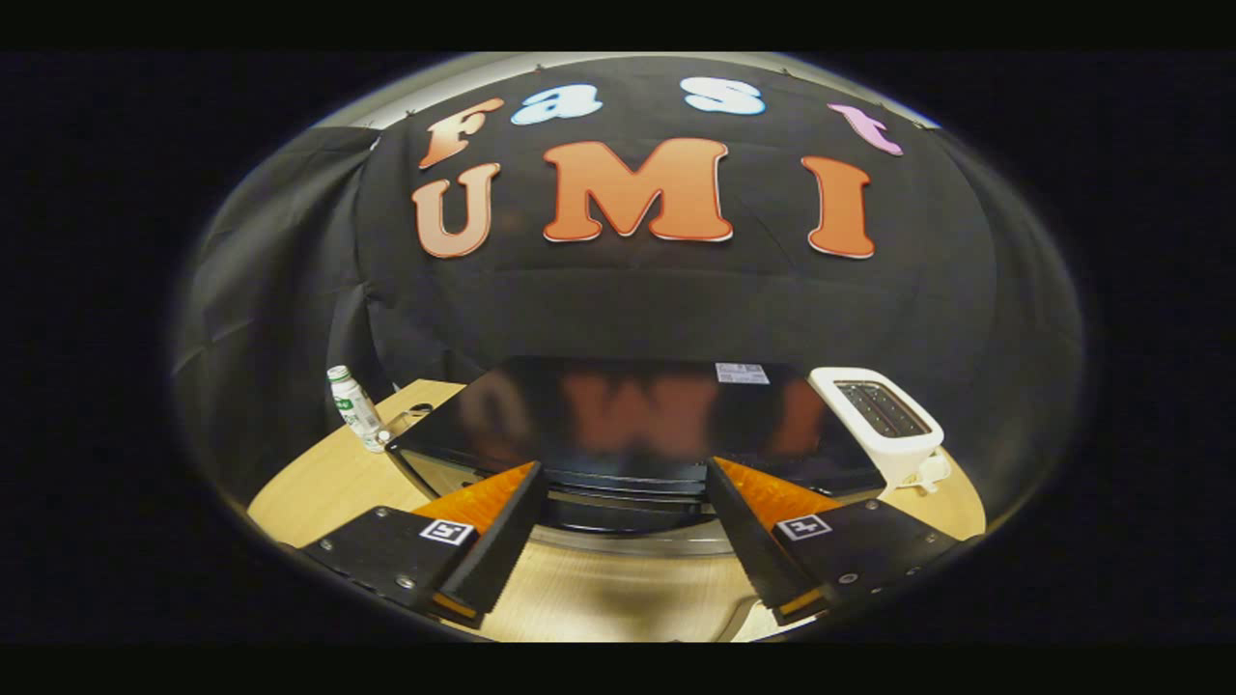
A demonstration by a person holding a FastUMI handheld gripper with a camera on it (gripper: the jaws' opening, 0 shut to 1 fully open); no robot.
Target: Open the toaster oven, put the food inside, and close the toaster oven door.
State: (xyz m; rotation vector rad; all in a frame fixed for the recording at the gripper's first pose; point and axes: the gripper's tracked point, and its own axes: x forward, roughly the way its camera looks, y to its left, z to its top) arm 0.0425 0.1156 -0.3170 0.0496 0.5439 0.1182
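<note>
toaster oven (637, 425) just ahead of fingers (492, 541) | gripper (623, 483) spread wide, holding nothing | bottle (355, 407) beside oven

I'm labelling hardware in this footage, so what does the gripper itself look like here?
The gripper has two flat, wedge-shaped fingers that taper forward, with ridged inner faces. Each finger is mounted on a dark plate with visible screw heads, and each plate carries a small square white tag with a black pattern. The fingers are apart, reaching toward the black toaster oven ahead.
</note>
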